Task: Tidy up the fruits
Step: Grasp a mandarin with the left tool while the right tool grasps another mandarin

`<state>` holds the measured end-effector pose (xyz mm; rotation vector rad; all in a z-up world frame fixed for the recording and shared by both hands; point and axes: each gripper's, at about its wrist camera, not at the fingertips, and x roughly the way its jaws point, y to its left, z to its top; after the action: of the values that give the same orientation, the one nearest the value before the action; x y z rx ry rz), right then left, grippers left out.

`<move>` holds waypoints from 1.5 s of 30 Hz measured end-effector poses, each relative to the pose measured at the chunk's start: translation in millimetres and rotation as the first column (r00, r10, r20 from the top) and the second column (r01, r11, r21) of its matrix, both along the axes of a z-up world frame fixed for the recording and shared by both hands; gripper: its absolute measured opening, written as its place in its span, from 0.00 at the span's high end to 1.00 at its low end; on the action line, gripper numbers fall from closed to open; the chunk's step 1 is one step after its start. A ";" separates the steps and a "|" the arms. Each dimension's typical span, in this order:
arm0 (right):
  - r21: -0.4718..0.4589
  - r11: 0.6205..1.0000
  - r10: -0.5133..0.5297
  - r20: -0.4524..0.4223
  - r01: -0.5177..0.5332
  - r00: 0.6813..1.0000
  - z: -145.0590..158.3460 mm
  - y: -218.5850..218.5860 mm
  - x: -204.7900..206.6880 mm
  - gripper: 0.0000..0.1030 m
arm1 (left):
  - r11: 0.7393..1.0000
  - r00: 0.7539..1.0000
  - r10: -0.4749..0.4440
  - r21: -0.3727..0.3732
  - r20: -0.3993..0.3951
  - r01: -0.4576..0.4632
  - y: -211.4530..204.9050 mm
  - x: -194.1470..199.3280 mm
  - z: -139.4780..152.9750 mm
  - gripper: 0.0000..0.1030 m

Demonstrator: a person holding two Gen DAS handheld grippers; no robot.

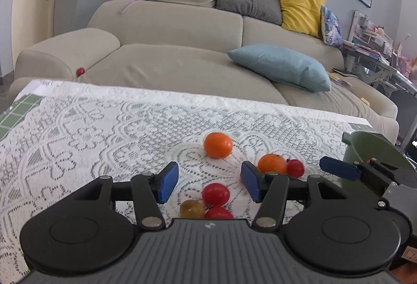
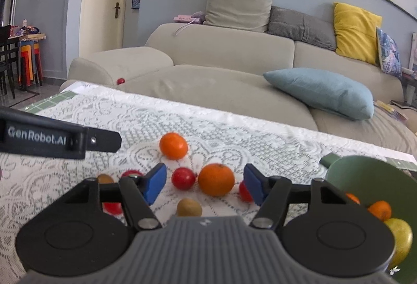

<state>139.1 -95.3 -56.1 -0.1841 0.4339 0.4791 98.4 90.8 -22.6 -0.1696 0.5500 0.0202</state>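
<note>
Loose fruit lies on a lace-covered table (image 1: 78, 133). In the left wrist view my left gripper (image 1: 209, 181) is open and empty above a red tomato (image 1: 215, 194), with a brown kiwi (image 1: 192, 209) and a second tomato (image 1: 219, 213) below it. An orange (image 1: 218, 145) lies further off, another orange (image 1: 271, 163) and a tomato (image 1: 295, 168) to the right. In the right wrist view my right gripper (image 2: 204, 183) is open and empty around an orange (image 2: 216, 179) and a tomato (image 2: 183, 178). A green bowl (image 2: 370, 177) at the right holds an orange (image 2: 380, 209) and a green-yellow fruit (image 2: 400, 237).
A beige sofa (image 1: 182, 70) with a blue cushion (image 1: 281, 66) stands behind the table's far edge; a small red fruit (image 1: 80, 71) lies on it. The left gripper's arm (image 2: 52, 138) crosses the left of the right wrist view. The green bowl (image 1: 375, 151) stands at the table's right end.
</note>
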 end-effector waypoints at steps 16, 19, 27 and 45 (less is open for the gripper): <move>-0.060 0.998 0.006 -0.064 -0.010 0.998 -6.4 10.7 49.5 0.62 | 0.994 0.994 -0.100 0.038 -0.032 0.101 -4.9 58.0 -9.4 0.39; -0.034 0.999 -0.005 -0.093 0.002 0.996 -8.8 9.9 61.1 0.62 | 0.992 0.992 -0.114 0.056 -0.046 0.116 -5.5 71.8 -16.0 0.41; 0.038 0.999 -0.024 -0.184 0.032 0.983 -19.1 4.6 79.9 0.65 | 0.985 0.987 -0.144 0.082 -0.077 0.150 -3.4 101.4 -28.6 0.41; 0.041 0.999 -0.023 -0.200 0.031 0.979 -27.3 9.6 87.9 0.59 | 0.971 0.973 -0.201 0.105 -0.114 0.213 -10.9 121.3 -39.8 0.41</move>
<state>227.0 -85.8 -83.4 -0.0873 0.6211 0.4820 219.7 79.9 -62.4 0.0036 0.6650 -0.1431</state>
